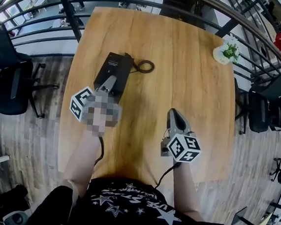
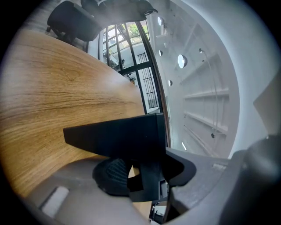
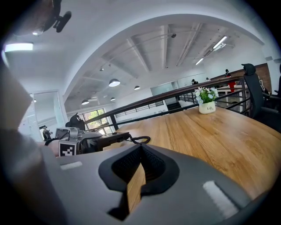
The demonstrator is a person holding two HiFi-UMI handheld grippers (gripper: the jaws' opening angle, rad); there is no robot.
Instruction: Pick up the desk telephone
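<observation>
Step in hand: the grasp. My left gripper [image 1: 107, 85] has taken hold of the telephone [image 1: 116, 68] at its near end, and I judge the lift is only starting.
Where the phone is: on the left half of the wooden table [image 1: 183, 79], its curly cord [image 1: 145, 66] looped just beside its far right corner.
Left jaws: clamped on the phone's black edge, which fills the space between the pads in the left gripper view.
Right jaws: my right gripper [image 1: 175, 119] hangs over the table, well apart from the phone, tips drawn together, nothing between them.
Next move, as I judge it: raise the phone straight and level, with a firm squeeze, since a grip at one end may let the far end sag. The trailing cord needs slack.
Hard to make out: whether the base has left the tabletop, where the handset sits, and the keypad. My own gripper covers the near end in the head view.
</observation>
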